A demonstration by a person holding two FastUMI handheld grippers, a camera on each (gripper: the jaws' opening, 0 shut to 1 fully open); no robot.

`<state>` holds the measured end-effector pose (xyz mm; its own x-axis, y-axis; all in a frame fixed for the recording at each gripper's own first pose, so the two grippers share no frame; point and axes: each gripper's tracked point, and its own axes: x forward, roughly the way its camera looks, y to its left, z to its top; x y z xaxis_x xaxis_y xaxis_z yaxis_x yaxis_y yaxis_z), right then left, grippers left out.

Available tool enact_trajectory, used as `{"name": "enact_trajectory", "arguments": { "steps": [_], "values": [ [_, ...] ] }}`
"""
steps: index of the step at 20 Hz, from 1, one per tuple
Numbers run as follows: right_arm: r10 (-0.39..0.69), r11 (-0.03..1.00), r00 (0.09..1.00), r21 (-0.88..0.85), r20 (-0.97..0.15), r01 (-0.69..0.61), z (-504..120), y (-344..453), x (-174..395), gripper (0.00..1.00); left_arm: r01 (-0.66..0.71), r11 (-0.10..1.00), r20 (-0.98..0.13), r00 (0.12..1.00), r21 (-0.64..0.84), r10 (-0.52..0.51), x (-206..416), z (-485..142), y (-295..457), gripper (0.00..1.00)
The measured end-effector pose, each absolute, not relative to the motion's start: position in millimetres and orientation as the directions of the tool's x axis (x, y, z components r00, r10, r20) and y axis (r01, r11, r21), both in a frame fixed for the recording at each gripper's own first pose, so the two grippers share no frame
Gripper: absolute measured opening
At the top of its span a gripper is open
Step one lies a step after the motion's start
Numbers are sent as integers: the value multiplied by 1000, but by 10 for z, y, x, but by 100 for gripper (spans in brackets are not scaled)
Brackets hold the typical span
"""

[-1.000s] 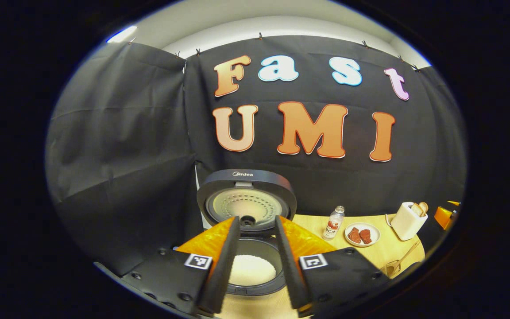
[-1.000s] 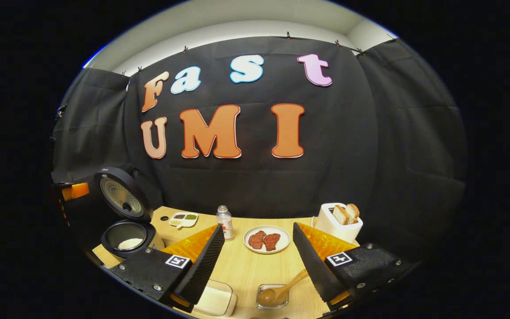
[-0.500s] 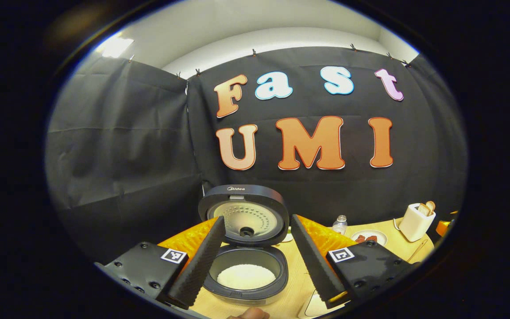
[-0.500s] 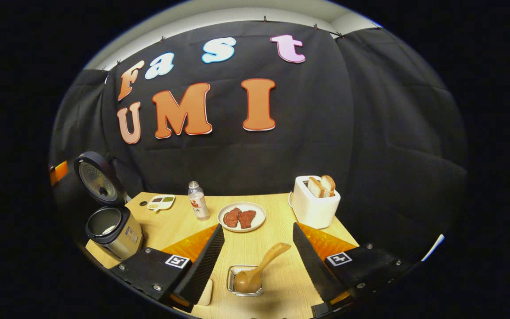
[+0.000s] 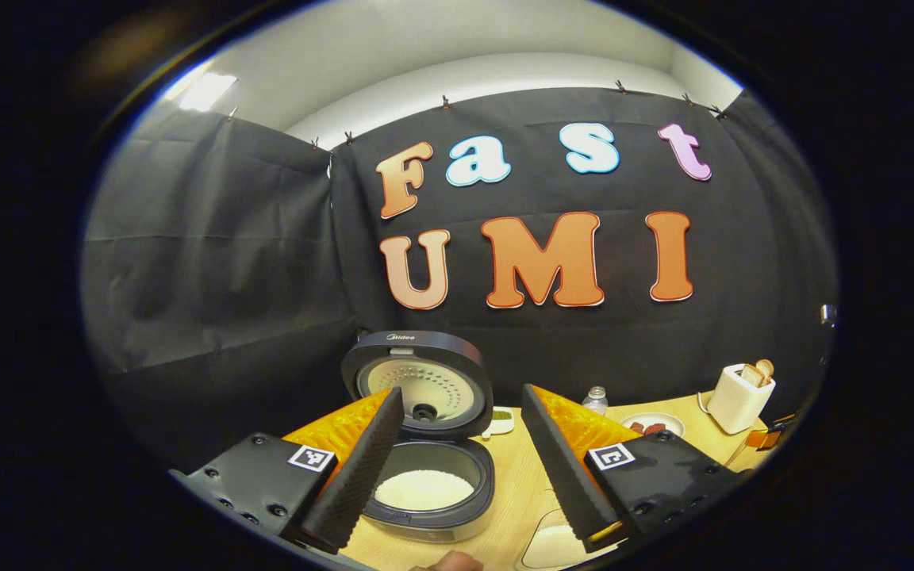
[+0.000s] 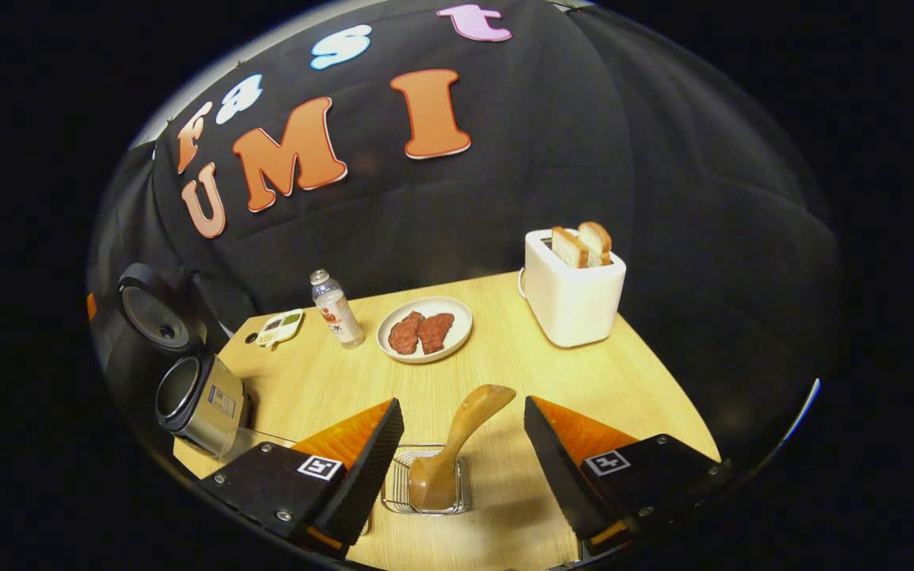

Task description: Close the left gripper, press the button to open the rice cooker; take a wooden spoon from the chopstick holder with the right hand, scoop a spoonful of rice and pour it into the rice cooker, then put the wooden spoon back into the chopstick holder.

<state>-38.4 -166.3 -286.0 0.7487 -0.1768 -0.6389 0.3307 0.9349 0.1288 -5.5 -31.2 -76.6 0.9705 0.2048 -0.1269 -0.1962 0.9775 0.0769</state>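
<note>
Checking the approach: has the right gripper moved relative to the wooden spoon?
Yes. The right gripper has advanced toward the wooden spoon, which now stands between its fingers.

The right gripper [image 6: 461, 468] is wide open — the wooden spoon [image 6: 457, 444] stands between its fingers, in the chopstick holder [image 6: 395, 490].

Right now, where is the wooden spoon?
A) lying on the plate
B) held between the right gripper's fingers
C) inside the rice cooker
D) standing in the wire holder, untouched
D: the wooden spoon stands in the wire holder, with the open right gripper astride it, untouched.
</note>
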Motion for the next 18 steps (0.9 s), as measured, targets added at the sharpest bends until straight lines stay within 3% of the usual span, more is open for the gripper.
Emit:
{"name": "enact_trajectory", "arguments": {
  "steps": [3,8,11,13,16,18],
  "values": [
    [-121,930,719,175,-684,323,-3182,-1662,-318,92,-228,969,-128,963,95,239,-127,-748,-330,96],
    [-73,924,681,207,-729,322,-3516,-1697,-205,74,-282,954,-150,944,100,295,-268,-814,-291,100],
    [-40,915,690,251,-723,316,-3538,-1615,-129,64,-318,941,-149,931,121,333,-315,-815,-217,97],
    [-19,920,682,254,-731,298,-3601,-1557,-145,54,-335,936,-150,925,112,349,-351,-816,-175,100],
    [2,914,704,287,-710,286,-3521,-1490,-145,27,-355,930,-153,917,98,367,-398,-842,-92,100],
    [6,914,734,302,-679,272,-3434,-1441,-201,21,-361,927,-151,916,96,373,-393,-856,-40,100]
  ]
}}
